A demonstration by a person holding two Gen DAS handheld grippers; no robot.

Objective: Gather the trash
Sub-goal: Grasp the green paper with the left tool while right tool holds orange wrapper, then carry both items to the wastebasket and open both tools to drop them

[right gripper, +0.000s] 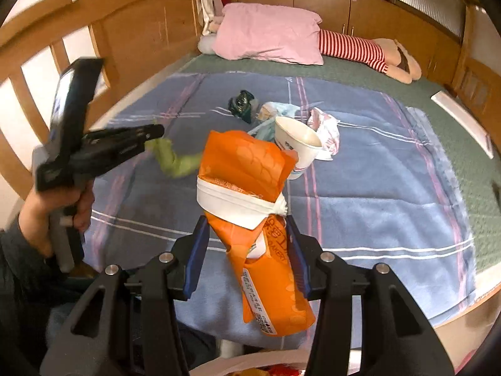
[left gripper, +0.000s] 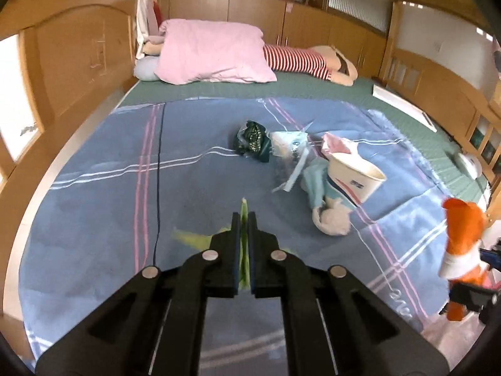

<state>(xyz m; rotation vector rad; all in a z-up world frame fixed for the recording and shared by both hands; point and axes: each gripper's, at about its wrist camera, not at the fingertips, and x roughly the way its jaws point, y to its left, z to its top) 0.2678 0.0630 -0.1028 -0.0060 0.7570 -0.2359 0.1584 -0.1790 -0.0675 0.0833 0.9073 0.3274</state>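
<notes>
**A:** How far along does the trash collecting look?

**B:** Partway, I'd judge. Starting at the left — the left tongs (left gripper: pixel 244 219) are clamped tight on a crumpled green scrap (right gripper: pixel 175 161), which hangs off the bed (left gripper: pixel 94 219). In the right wrist view a hand (right gripper: pixel 56 216) carries them above the left side of the blue blanket.

**A:** And the middle of the bed?

**B:** That's what is left. A dark green wrapper (left gripper: pixel 252 142) lies on the blanket, a clear crinkled plastic bag (left gripper: pixel 292 150) just beside it, then a white paper cup (left gripper: pixel 357 175) tipped on its side with a pink-and-white wrapper (right gripper: pixel 325 131) behind it. A pale blue cloth bundle (left gripper: pixel 319 188) lies against the cup — trash or not, I cannot tell.

**A:** The right side?

**B:** The right tongs (right gripper: pixel 247 241) stand part-way open around an orange snack bag (right gripper: pixel 250 219), both pads pressing its sides, so it is held and off the blanket.

**A:** Any bin?

**B:** A white rim shows at the bottom edge of the right wrist view, under the bag; it may be a bin, too little shows. So two pieces are in hand, not yet dropped, and four or so wait mid-bed.
</notes>
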